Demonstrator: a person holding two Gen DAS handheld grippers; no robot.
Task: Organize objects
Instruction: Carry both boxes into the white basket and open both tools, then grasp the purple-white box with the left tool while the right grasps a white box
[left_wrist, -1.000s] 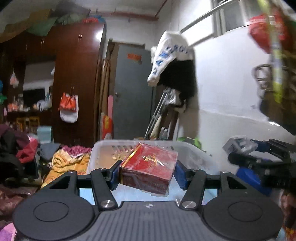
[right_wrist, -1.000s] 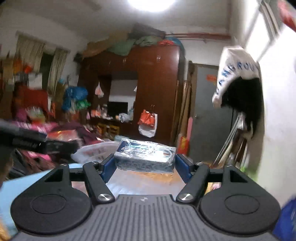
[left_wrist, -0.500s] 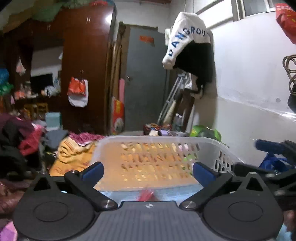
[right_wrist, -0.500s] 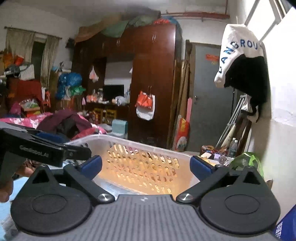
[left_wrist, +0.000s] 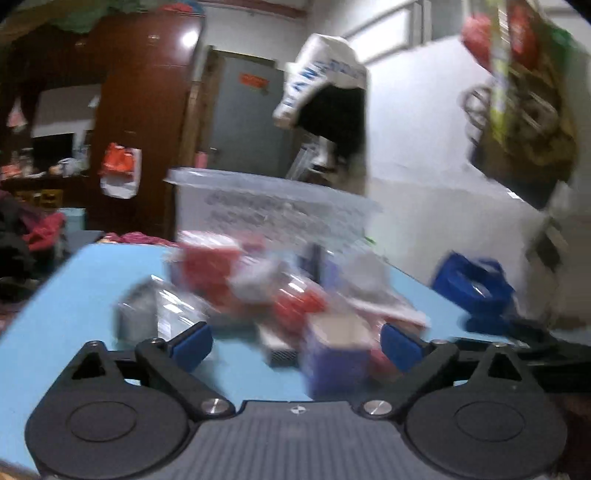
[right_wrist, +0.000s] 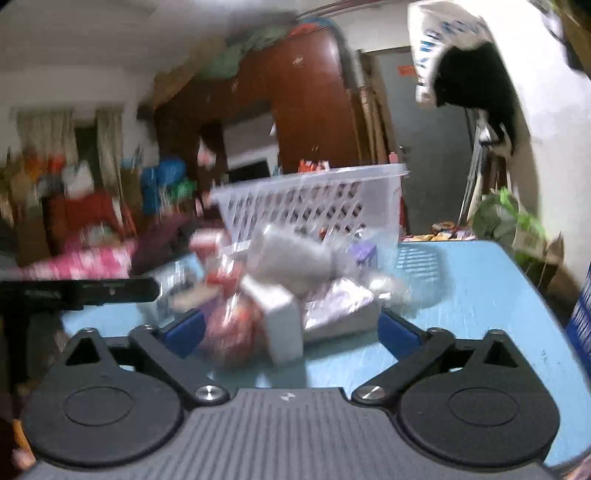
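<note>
Both views are blurred by motion. A pile of wrapped packets and small boxes (left_wrist: 280, 288) lies on the blue table (left_wrist: 74, 302), in front of a white slotted basket (left_wrist: 269, 206). My left gripper (left_wrist: 297, 343) is low over the table, its jaws wide and closing. A purple box (left_wrist: 336, 354) shows between its fingers, untouched by the pads. My right gripper (right_wrist: 291, 332) faces the same pile (right_wrist: 295, 273) and basket (right_wrist: 314, 206), its jaws wide and closing. A white box (right_wrist: 284, 325) and a red packet (right_wrist: 232, 325) sit between them, not gripped.
The left gripper's black body (right_wrist: 85, 291) reaches in at the left of the right wrist view. A blue crate (left_wrist: 472, 284) stands at the table's right edge against the white wall. Clothes, a wooden wardrobe (right_wrist: 314, 103) and a grey door fill the room behind.
A second ago the left held a red box and the right a foil-wrapped box over the basket. Both opened, the boxes are gone, and both grippers dropped to the pile on the table.
</note>
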